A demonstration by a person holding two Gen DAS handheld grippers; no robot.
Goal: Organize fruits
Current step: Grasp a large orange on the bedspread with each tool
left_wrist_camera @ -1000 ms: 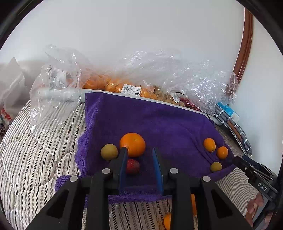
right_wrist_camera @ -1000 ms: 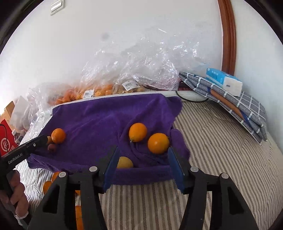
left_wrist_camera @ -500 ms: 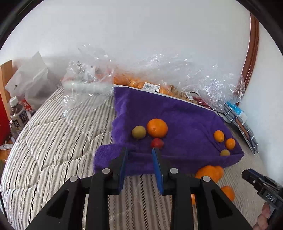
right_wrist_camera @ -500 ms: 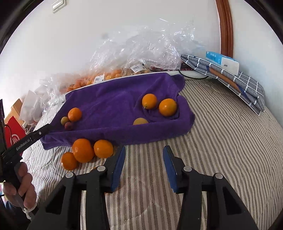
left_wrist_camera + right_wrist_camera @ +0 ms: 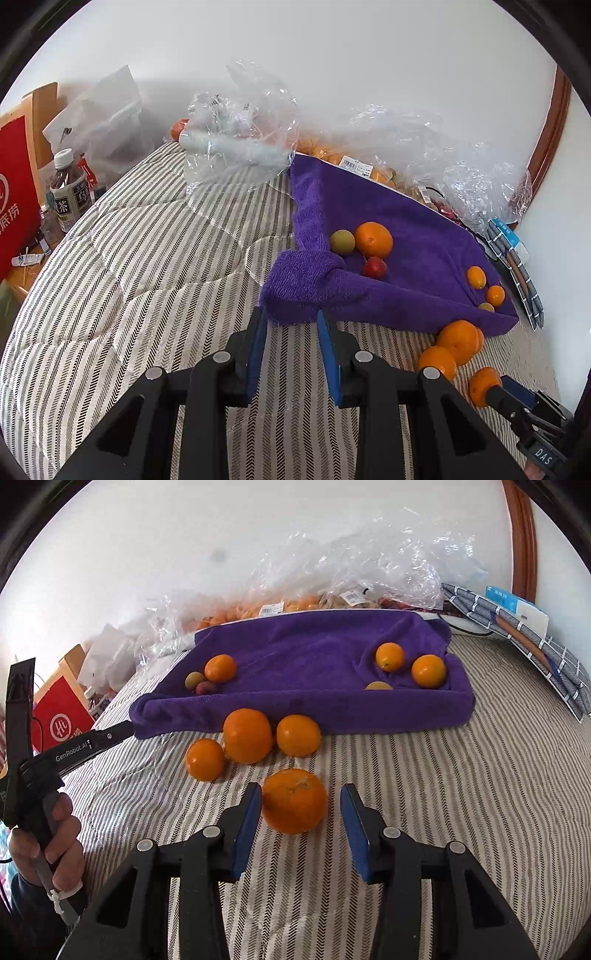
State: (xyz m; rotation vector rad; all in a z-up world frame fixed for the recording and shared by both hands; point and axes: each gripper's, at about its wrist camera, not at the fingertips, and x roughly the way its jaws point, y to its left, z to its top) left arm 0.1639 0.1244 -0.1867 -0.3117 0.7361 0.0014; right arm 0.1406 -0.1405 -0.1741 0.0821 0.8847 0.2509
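A purple towel (image 5: pixel 314 657) lies on the striped bed, also in the left wrist view (image 5: pixel 406 236). On it sit an orange (image 5: pixel 373 239), a green fruit (image 5: pixel 342 241), a red fruit (image 5: pixel 374 267) and small oranges (image 5: pixel 428 671). Three oranges (image 5: pixel 247 734) lie on the bed before the towel. My right gripper (image 5: pixel 301 805) is open around a fourth orange (image 5: pixel 294 800), its left pad touching it. My left gripper (image 5: pixel 291 325) is open and empty at the towel's near left corner.
Clear plastic bags of fruit (image 5: pixel 351 572) lie along the wall behind the towel. A folded checked cloth with a blue box (image 5: pixel 517 609) lies at the right. A bottle (image 5: pixel 68 192) and red bag (image 5: pixel 14 195) stand left of the bed.
Both grippers have pulled back from the towel toward the near bed. The left has swung left. The right has come down around an orange lying on the bed.
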